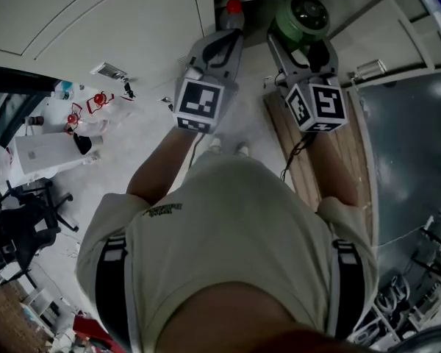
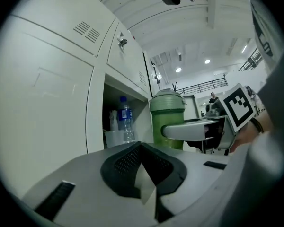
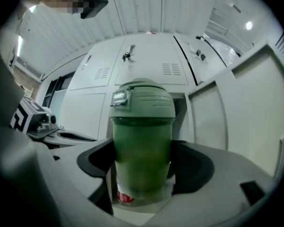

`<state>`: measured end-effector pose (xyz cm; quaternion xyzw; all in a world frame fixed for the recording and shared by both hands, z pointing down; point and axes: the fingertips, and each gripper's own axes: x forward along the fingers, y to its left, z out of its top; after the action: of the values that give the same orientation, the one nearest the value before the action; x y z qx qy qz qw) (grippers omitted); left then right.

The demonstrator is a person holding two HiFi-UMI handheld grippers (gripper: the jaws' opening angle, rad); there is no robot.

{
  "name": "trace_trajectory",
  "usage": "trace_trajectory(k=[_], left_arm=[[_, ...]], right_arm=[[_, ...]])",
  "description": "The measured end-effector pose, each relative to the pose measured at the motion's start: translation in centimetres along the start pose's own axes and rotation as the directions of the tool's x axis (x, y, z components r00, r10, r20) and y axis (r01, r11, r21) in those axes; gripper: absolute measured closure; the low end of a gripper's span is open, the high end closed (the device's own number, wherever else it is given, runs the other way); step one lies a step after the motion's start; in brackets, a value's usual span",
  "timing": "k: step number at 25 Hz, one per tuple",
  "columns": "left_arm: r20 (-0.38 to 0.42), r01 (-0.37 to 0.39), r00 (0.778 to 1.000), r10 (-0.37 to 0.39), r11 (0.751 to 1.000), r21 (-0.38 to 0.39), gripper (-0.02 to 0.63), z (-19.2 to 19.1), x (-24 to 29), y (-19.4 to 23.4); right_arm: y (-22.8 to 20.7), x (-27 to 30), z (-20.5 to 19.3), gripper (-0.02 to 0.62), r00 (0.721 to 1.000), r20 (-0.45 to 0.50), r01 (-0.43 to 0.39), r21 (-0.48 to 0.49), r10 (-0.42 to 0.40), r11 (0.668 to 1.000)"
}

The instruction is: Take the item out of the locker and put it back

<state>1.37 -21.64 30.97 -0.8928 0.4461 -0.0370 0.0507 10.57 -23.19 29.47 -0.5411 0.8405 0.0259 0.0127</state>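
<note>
A green shaker bottle with a pale green lid point(image 3: 142, 145) stands upright between the black pads of my right gripper point(image 3: 143, 169), which is shut on its body. The head view shows this bottle point(image 1: 301, 15) and the right gripper point(image 1: 303, 35) in front of the locker, level with its open compartment point(image 3: 181, 110). My left gripper point(image 1: 222, 41) is beside it on the left, jaws together and empty. In the left gripper view, the green bottle point(image 2: 167, 119) sits just right of the opening point(image 2: 118, 105), ahead of the left gripper point(image 2: 143, 169).
Inside the open compartment stand a water bottle point(image 2: 126, 122) and a clear plastic cup point(image 2: 112, 137). The locker door point(image 3: 248, 112) hangs open at the right. A wooden board point(image 1: 353, 160) lies on the floor, and an office chair point(image 1: 22, 219) and white desk point(image 1: 51, 151) stand to the left.
</note>
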Motion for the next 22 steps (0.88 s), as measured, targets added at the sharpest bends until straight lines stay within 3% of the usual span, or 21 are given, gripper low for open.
trace_trajectory(k=[8,16,22], left_arm=[[0.079,0.038,0.996,-0.038,0.999,0.0,0.592,4.7,-2.7,-0.9],[0.088,0.061,0.994,-0.064,0.998,0.03,0.592,4.5,-4.1,-2.6],[0.039,0.076,0.996,-0.078,0.997,0.027,0.594,3.4,-4.7,-3.3]], right_arm=[[2.0,-3.9,4.2,0.221,0.997,0.051,-0.057,-0.019,0.058,0.998],[3.2,-6.8,4.2,0.221,0.993,0.082,-0.08,-0.042,0.083,0.996],[3.5,-7.7,4.6,0.221,0.991,0.097,-0.082,-0.065,0.088,0.995]])
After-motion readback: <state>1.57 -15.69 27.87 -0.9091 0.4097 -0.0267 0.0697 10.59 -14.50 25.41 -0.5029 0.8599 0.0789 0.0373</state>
